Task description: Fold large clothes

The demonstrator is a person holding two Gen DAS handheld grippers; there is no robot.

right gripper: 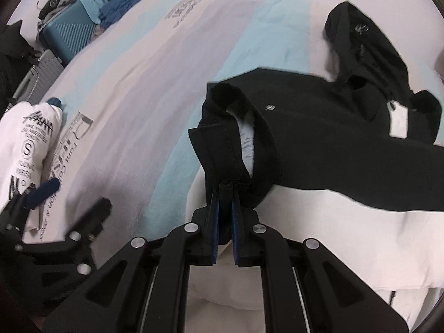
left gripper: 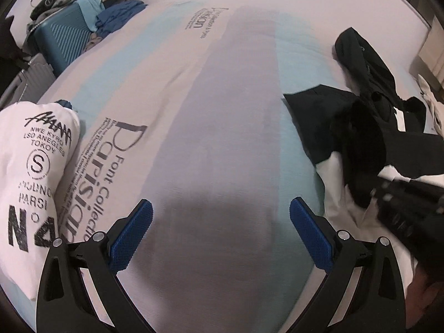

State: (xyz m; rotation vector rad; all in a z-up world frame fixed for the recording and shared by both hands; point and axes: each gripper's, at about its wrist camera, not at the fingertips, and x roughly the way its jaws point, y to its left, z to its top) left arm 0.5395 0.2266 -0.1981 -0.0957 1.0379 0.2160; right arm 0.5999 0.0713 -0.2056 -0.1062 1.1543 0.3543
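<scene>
A bed fills both views, spread with one smooth woven cover [left gripper: 177, 88] in broad lengthwise bands of pale pink, light turquoise and grey, printed with dark lettering in two places. At the far left edge of the bed stands one teal hard-shell suitcase [left gripper: 65, 45] with a ribbed panel, loose clothes heaped on its top, and one crumpled blue cloth [left gripper: 119, 14] lies beside it on the cover. One white garment [left gripper: 30, 172] with black printed text lies bunched in a rounded roll at the near left.

The task's thing, one large black garment [right gripper: 327, 138], lies on the right half of the bed, partly over a white cloth [right gripper: 347, 238] that shows below it. Its fabric is matte and thick, with a stitched folded hem, a pale lining visible inside a rounded opening, and one small white label on its far part. A second black garment [right gripper: 363, 44], rumpled into a long hump, sits just beyond it.

Two tools are in view. The right tool [right gripper: 225, 194] is pressed together, its blue textured pads pinching the dark hem of the black garment, which hangs in a loop above the fingertips. The left tool [left gripper: 221, 216] is spread wide, its two blue knurled pads well apart above the grey band of the cover, with nothing between them; in the right wrist view it appears blurred at the lower left.
</scene>
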